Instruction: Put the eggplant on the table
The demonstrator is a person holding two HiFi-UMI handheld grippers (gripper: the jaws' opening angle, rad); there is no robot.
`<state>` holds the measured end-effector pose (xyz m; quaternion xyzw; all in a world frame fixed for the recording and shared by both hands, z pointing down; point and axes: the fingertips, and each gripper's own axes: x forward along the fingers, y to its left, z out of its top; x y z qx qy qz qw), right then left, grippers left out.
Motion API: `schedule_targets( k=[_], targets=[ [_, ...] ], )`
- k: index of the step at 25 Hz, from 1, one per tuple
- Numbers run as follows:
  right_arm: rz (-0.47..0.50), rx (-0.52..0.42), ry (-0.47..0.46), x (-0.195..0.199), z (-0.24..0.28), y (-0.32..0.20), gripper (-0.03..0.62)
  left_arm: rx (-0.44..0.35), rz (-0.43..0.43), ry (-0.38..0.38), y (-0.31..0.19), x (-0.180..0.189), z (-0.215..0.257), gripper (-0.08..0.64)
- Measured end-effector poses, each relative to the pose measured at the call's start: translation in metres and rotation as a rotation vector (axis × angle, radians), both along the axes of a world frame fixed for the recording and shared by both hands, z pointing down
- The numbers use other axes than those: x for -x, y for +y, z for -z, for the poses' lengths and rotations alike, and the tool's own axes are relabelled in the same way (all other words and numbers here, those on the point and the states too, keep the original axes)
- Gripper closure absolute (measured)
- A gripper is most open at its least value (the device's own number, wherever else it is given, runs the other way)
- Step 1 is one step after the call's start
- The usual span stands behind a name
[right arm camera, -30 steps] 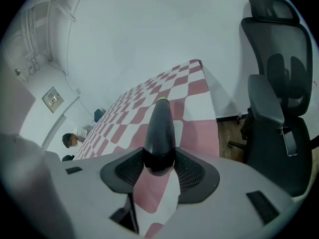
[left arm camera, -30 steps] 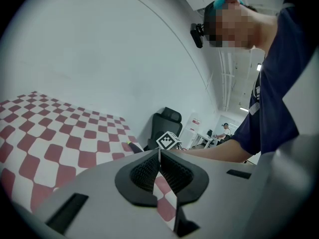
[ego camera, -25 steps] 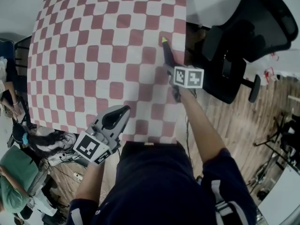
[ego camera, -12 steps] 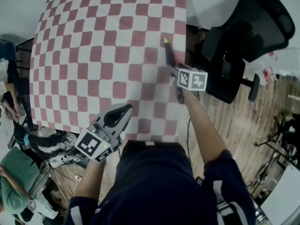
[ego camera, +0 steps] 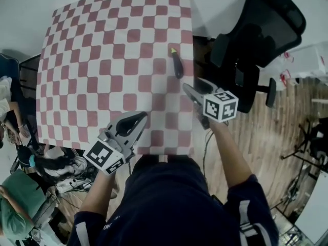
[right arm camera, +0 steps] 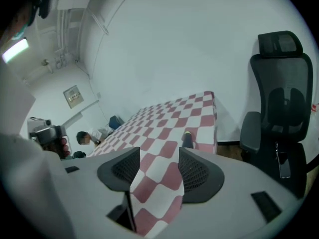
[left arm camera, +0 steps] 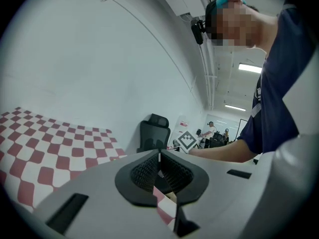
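The eggplant (ego camera: 177,64), dark purple with a green stem end, lies on the red-and-white checked tablecloth (ego camera: 102,60) near its right edge. My right gripper (ego camera: 190,89) hovers above the table just short of the eggplant, clear of it, jaws open and empty. In the right gripper view the eggplant (right arm camera: 187,139) shows beyond the spread pads of the gripper (right arm camera: 158,166). My left gripper (ego camera: 135,121) hangs over the table's near edge, shut with nothing in it; in its own view the gripper (left arm camera: 159,171) has its pads meeting at the tips.
A black office chair (ego camera: 261,32) stands right of the table on the wood floor, close to the right arm. People sit at the left, beyond the table's edge (ego camera: 15,199). The chair (right arm camera: 279,108) also fills the right of the right gripper view.
My right gripper has pulled back and up from the eggplant, which stays lying on the cloth. The left gripper has risen a little.
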<state>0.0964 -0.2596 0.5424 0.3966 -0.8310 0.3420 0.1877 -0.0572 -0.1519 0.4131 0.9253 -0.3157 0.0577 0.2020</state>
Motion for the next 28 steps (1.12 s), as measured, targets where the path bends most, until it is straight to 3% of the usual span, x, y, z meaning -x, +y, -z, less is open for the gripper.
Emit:
schedule_targets(
  k=[6, 16, 28],
  targets=[
    [0.038, -0.103, -0.145, 0.005, 0.078, 0.047, 0.41, -0.062, -0.025, 0.015, 0.011, -0.012, 0.023, 0.525],
    [0.101, -0.213, -0.245, 0.016, 0.158, 0.111, 0.542, -0.116, -0.054, 0.027, 0.034, -0.024, 0.046, 0.525],
    [0.128, -0.276, -0.309, 0.031, 0.188, 0.151, 0.574, -0.135, -0.08, 0.033, 0.048, -0.027, 0.053, 0.525]
  ],
)
